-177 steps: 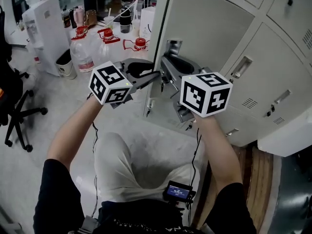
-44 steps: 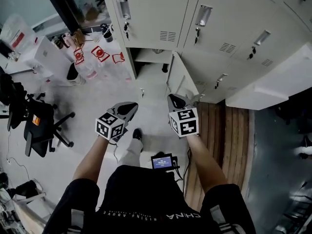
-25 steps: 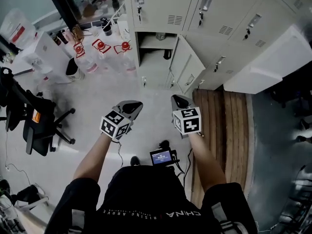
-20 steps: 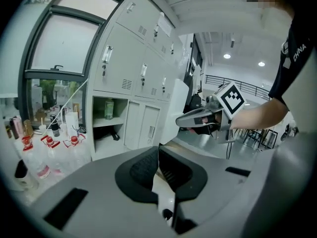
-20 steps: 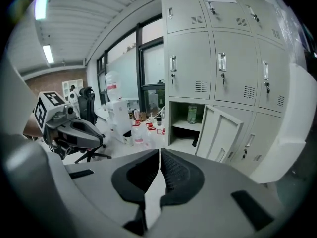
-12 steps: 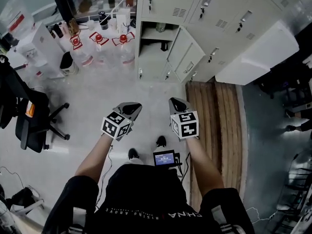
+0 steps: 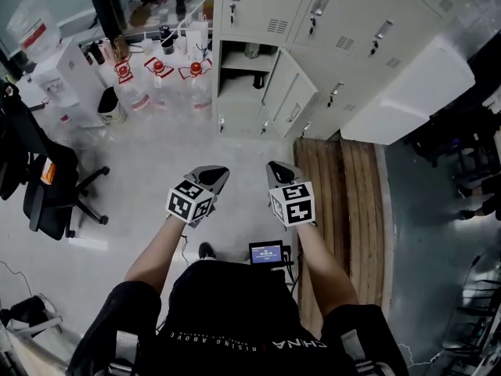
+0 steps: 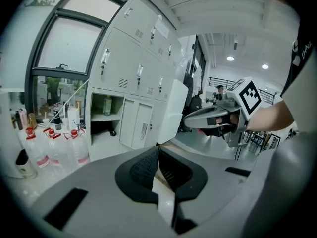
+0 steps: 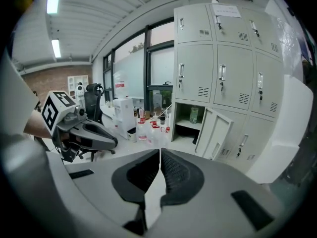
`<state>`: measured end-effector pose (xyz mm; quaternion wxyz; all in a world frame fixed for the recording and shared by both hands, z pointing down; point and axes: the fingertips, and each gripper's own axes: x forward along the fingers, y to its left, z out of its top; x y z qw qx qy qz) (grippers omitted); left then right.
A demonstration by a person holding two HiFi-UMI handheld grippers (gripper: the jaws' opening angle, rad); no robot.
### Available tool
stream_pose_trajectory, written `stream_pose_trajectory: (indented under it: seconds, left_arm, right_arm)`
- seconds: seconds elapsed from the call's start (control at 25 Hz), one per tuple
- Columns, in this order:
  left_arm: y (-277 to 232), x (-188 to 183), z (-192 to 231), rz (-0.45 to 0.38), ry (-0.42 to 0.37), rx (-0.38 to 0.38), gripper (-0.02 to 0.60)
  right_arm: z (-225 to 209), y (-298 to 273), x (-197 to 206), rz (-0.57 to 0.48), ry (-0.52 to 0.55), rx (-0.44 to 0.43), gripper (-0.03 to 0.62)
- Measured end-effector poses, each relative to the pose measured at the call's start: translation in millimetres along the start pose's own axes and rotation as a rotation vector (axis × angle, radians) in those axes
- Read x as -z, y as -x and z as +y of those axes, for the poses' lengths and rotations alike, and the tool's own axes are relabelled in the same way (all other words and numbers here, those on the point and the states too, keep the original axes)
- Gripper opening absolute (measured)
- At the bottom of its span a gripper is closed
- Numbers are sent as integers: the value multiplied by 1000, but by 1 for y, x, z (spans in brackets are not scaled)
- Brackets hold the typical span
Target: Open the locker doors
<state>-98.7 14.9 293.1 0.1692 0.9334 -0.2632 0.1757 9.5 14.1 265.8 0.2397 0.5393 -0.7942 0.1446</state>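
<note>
The grey lockers (image 7: pixel 344 22) stand along the top of the head view. One lower door (image 7: pixel 288 92) hangs open beside its exposed compartment (image 7: pixel 239 81), which has a shelf holding a green item. My left gripper (image 7: pixel 218 173) and right gripper (image 7: pixel 273 168) hover side by side over the floor, well short of the lockers, both shut and empty. In the left gripper view the shut jaws (image 8: pixel 158 148) point toward the open door (image 8: pixel 137 125). From the right gripper view its own shut jaws (image 9: pixel 160 152) face the same door (image 9: pixel 214 133). The other locker doors look closed.
Several red-capped water bottles (image 7: pixel 156 77) stand on the floor left of the open locker. A black office chair (image 7: pixel 43 186) is at the left. A white box-like unit (image 7: pixel 395 100) sits against the lockers on the right, with wooden planks (image 7: pixel 344 202) in front of it.
The person has backed away from the lockers, which have slid toward the top of the head view. Both grippers came back with the body and stay shut. The lower door stays open.
</note>
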Motion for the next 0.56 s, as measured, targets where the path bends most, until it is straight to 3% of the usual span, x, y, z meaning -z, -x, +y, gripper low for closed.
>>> stream_pose_trajectory:
  seconds: [0.28, 0.56]
  left_arm:
    - [-30, -20, -33, -24, 3, -5, 20]
    - [-41, -29, -37, -26, 3, -21, 20]
  right_arm:
    - [-24, 9, 1, -21, 21, -37, 36]
    - [-43, 11, 4, -23, -4, -42, 37]
